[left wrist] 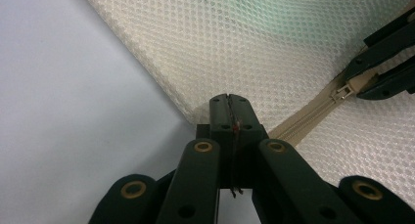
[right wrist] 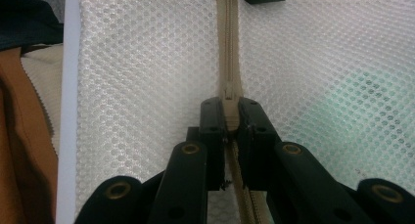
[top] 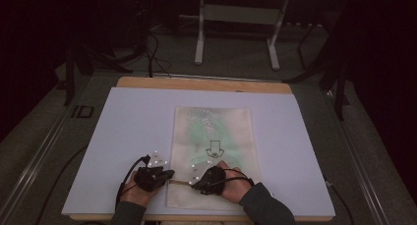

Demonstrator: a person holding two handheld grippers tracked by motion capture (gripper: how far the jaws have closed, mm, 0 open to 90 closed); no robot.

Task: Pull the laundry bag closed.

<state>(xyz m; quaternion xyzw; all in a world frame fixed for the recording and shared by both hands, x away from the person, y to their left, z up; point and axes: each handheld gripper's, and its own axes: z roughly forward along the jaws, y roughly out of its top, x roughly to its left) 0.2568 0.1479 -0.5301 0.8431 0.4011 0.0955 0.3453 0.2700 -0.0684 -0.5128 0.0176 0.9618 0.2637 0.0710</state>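
Dim room, white board (top: 123,136) on the tabletop carrying a cream mesh zipper bag (top: 212,136) at its near-centre edge. Right gripper (right wrist: 230,117) is clamped on the tan zipper pull (right wrist: 230,99); left gripper (left wrist: 230,111), jaws pressed together, pinches the bag's corner by the zipper (left wrist: 303,122) end. Zipper looks closed ahead of the pull in the right gripper view, so most of the zip travel probably remains, direction unclear.

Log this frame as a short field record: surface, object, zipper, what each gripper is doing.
surface: white board on a wooden table
object: cream mesh bag, flat, green item inside
zipper: beige zipper, near the bag's near end
left gripper: shut on the mesh bag's corner at the zipper's end
right gripper: shut on the zipper slider
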